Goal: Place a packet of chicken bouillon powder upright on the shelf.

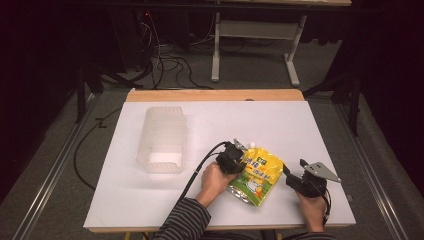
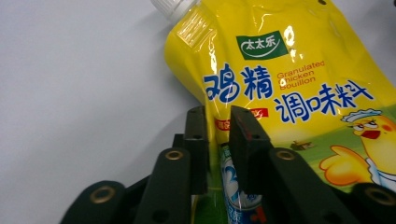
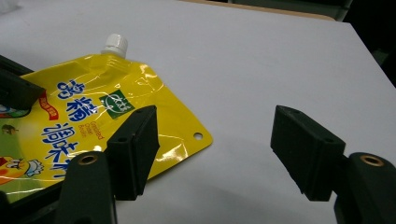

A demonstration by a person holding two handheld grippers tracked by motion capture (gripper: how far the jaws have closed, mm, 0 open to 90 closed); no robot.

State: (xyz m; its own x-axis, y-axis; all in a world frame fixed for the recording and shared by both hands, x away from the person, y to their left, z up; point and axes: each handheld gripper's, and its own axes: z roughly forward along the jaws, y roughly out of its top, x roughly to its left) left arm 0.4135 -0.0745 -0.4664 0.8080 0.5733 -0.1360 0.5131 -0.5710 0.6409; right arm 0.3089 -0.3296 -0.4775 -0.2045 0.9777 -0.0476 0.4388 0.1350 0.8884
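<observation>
Left gripper view: left gripper (image 2: 218, 122) pinching yellow pouch (image 2: 299, 93) edge; right gripper (image 3: 212, 149) spread alongside.

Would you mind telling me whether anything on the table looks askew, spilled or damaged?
Nothing is spilled or damaged. The yellow bouillon pouch lies flat at a slant, its white cap on, and the left tongs pinch a fold of it. The clear plastic bin stands apart.

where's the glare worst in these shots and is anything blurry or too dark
Left gripper view: white glare streaks cross the yellow bouillon pouch near its green logo; the close black jaws look soft. Right gripper view: shine along the pouch's upper edge and by its corner hole; the white cap is slightly soft. High view: the white table is brightly lit, the room around it nearly black, and the clear plastic bin looks washed out.
</observation>
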